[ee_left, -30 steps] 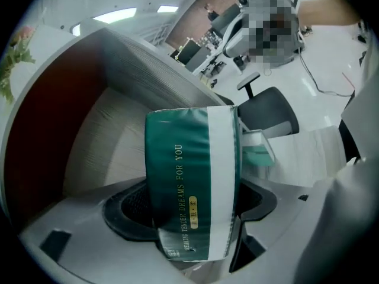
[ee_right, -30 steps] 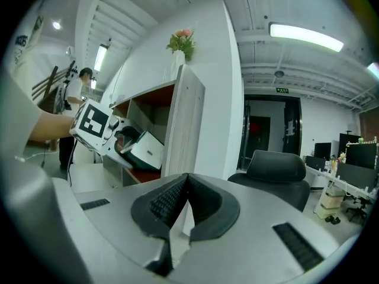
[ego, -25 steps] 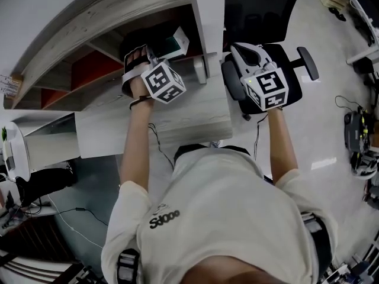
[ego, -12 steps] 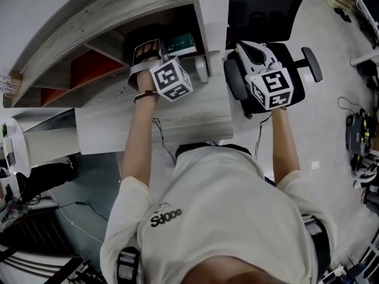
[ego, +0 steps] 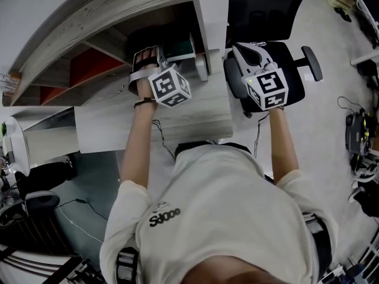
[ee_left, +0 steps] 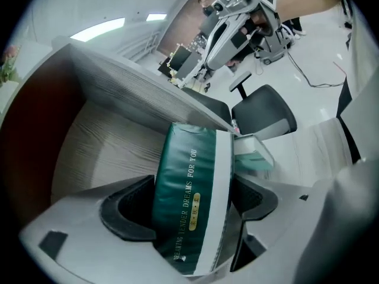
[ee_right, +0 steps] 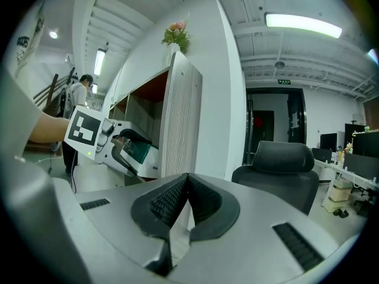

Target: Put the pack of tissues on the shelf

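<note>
Between the jaws of the left gripper (ee_left: 190, 209), the pack of tissues (ee_left: 185, 176) is sitting on edge. The jaws are standing about a pack's thickness apart and are pressing on its two broad faces. The dark green film wrap with a white band is bulging slightly, so the pack is probably soft, light and compressible, and its glossy film is likely slippery. The present hold across the middle of the broad faces is suiting it well. A grip nearer an end would probably let the pack sag or twist.

Just beyond the jaws, the pack is reaching into an open compartment above the wood-grain shelf board (ee_left: 89, 152), close to the grey side panel (ee_left: 136, 96) on the right. Whether its lower edge is touching the board cannot be told. The board is looking flat and bare where the pack is heading, so a gentle lowering before release is advisable.

Outside the panel, the right gripper (ee_right: 186, 182) is hovering with its jaws pressed together and nothing between them. In the head view, the person's left forearm is crossing a pale wood-grain tabletop (ego: 195, 114) below the compartment. Farther off, a black office chair (ee_right: 283, 158) is standing on a light floor, and a small bunch of flowers (ee_right: 176, 34) is sitting on top of the shelf unit.
</note>
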`<action>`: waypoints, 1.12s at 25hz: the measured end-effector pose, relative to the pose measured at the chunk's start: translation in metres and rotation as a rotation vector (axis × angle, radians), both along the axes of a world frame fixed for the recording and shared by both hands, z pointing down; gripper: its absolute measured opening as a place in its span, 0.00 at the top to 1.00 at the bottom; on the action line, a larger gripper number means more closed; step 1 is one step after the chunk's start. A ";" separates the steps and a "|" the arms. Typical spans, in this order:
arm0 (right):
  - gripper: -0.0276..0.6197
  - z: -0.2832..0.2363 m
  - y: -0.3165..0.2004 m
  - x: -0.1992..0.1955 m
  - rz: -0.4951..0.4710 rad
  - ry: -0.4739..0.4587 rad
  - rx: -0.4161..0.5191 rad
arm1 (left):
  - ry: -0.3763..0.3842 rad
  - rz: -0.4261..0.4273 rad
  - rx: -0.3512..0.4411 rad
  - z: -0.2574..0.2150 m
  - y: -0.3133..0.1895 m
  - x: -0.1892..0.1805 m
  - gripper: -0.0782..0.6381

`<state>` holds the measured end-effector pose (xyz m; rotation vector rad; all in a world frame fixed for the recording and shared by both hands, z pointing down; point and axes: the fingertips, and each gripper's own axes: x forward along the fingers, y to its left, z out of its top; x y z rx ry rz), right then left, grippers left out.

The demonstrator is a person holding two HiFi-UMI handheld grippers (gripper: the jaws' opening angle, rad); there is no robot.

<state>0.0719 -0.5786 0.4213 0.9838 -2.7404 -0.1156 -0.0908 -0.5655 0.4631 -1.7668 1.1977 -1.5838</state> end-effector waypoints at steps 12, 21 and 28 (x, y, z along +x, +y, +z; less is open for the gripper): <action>0.96 0.003 0.009 -0.002 -0.002 -0.007 -0.039 | 0.201 0.012 -0.089 -0.001 0.005 0.006 0.34; 0.96 0.004 0.011 0.002 0.036 -0.034 -0.079 | 0.261 -0.009 -0.087 -0.001 -0.015 0.004 0.36; 0.96 0.009 0.016 -0.008 0.024 -0.016 -0.091 | 0.374 -0.029 -0.120 -0.008 -0.038 0.007 0.42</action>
